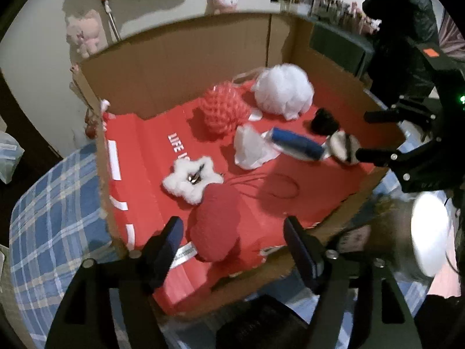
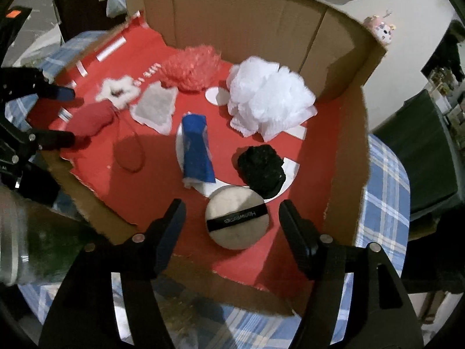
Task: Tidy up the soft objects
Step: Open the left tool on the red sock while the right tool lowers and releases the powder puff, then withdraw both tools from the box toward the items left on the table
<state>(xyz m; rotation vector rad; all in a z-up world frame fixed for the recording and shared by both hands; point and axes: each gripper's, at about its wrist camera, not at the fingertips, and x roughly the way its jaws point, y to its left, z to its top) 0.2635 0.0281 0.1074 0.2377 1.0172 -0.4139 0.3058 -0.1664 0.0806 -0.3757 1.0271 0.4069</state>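
The red soft pouch point(image 1: 216, 224) lay on the red liner near the front left of the cardboard box point(image 1: 180, 55), between the spread fingers of my left gripper point(image 1: 232, 247), which did not press on it. The round powder puff point(image 2: 237, 218) with its black band sat near the front edge, between the parted fingers of my right gripper point(image 2: 232, 226), also untouched. I saw both pairs of jaws standing apart with nothing pinched. Behind the puff lay a black fuzzy piece point(image 2: 261, 167) and a blue roll point(image 2: 196, 151). Further back sat a white mesh pouf point(image 2: 268, 101), a pink mesh pouf point(image 2: 190, 68), a white cloth piece point(image 2: 155, 107) and a white fluffy star point(image 1: 191, 177). The box stood on a blue checked cloth point(image 1: 52, 203).
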